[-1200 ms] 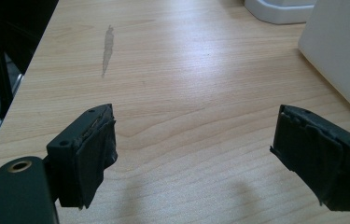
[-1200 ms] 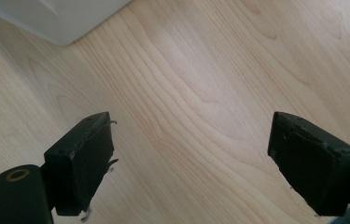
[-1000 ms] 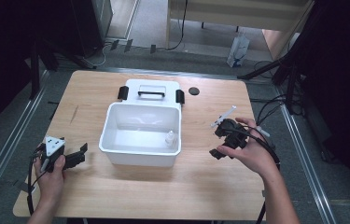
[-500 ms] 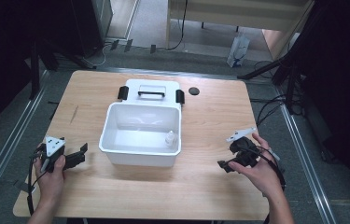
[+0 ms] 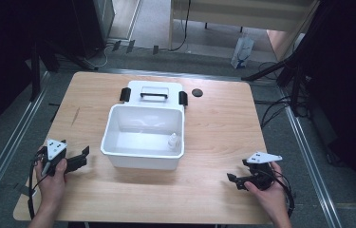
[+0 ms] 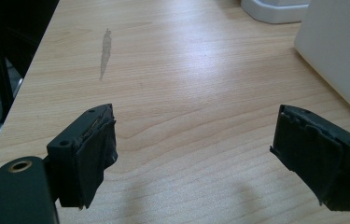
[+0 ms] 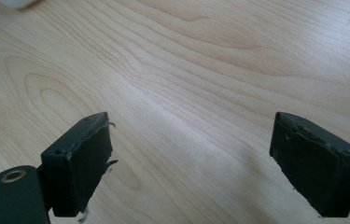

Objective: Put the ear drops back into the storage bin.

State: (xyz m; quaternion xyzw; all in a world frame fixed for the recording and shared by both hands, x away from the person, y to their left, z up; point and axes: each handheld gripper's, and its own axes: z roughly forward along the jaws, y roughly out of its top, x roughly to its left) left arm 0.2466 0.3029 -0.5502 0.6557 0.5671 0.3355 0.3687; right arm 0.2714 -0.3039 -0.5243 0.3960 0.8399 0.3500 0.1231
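Both grippers, left (image 5: 81,156) and right (image 5: 235,179), are resting spread and empty near the worktop's front corners; the small bottle (image 5: 172,141) is standing inside the white bin (image 5: 142,158), so reaching in from above looks wisest.

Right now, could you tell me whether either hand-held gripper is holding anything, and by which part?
Nothing is held. The left hand-held gripper and the right hand-held gripper are both open over bare table.
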